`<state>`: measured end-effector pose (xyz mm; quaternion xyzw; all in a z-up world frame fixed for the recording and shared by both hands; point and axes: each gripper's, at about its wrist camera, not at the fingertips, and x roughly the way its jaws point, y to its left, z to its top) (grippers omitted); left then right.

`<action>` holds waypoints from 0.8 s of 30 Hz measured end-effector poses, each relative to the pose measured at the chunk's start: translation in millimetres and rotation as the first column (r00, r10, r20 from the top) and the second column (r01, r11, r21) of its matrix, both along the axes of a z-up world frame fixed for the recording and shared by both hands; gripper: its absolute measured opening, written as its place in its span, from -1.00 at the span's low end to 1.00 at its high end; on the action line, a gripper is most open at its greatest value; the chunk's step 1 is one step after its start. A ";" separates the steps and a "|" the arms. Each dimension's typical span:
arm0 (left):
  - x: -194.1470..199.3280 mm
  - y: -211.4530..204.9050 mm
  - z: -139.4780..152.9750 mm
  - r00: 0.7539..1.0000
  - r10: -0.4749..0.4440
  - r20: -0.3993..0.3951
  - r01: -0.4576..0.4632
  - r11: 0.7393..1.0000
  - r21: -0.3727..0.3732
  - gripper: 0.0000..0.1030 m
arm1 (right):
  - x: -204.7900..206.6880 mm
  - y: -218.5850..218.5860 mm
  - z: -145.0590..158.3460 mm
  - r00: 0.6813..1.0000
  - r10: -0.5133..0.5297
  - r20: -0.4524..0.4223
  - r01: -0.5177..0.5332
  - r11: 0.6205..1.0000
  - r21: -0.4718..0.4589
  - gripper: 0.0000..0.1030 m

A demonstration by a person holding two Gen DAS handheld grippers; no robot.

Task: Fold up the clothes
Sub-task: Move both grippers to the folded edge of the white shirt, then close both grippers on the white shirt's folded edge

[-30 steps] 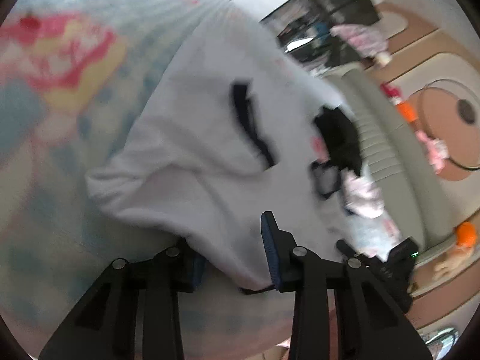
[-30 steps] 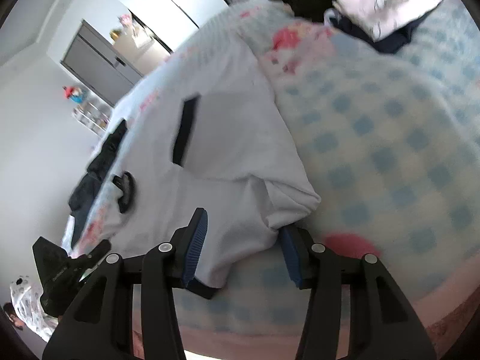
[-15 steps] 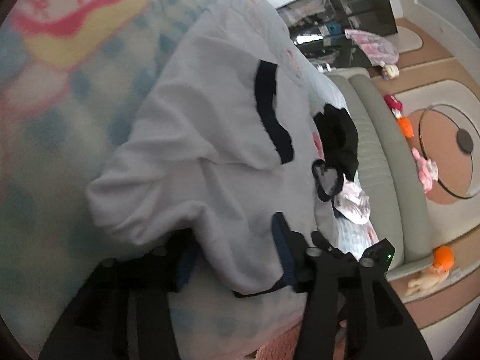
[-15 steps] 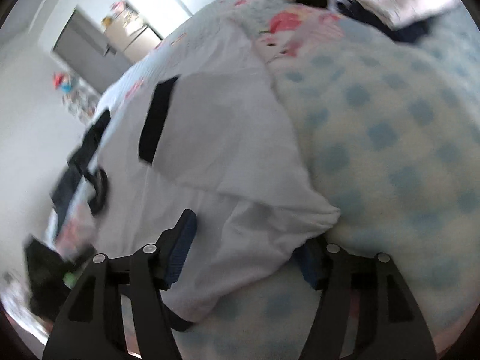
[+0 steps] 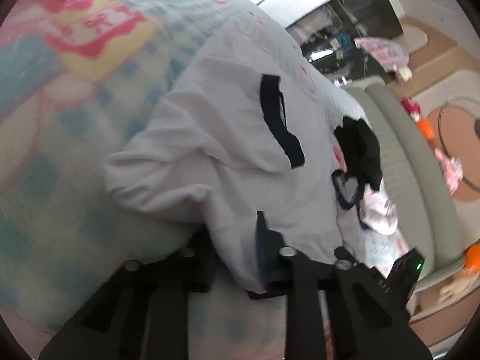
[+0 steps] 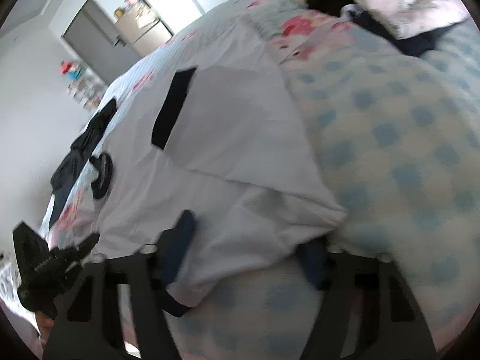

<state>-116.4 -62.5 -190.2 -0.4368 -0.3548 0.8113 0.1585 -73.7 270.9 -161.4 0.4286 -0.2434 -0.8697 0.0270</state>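
A white garment [image 5: 228, 150] with dark navy sleeve cuffs [image 5: 279, 120] lies spread on a bed with a blue-checked blanket [image 5: 45, 180]. Its near hem is bunched between the fingers of my left gripper [image 5: 234, 255], whose jaws stand apart around the cloth. In the right wrist view the same garment [image 6: 234, 138] has its near corner lying between the fingers of my right gripper [image 6: 249, 246], which is open wide. The other gripper shows at the lower left of that view [image 6: 45, 264].
Dark clothes [image 5: 360, 147] and a small patterned piece [image 5: 378, 213] lie on the bed beyond the garment. A grey sofa [image 5: 420, 180] runs alongside. A stack of folded clothes [image 6: 414, 9] sits at the far right of the bed.
Both grippers have shifted slightly along the garment's near hem while the views swung. The cloth stays bunched between the fingers of each; the garment's lay is about the same.
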 end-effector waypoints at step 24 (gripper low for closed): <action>-14.3 -13.5 -17.5 0.998 -0.024 0.057 0.018 0.994 0.104 -0.71 | -21.5 5.3 -14.4 1.000 0.011 0.000 -0.011 0.996 -0.084 -0.53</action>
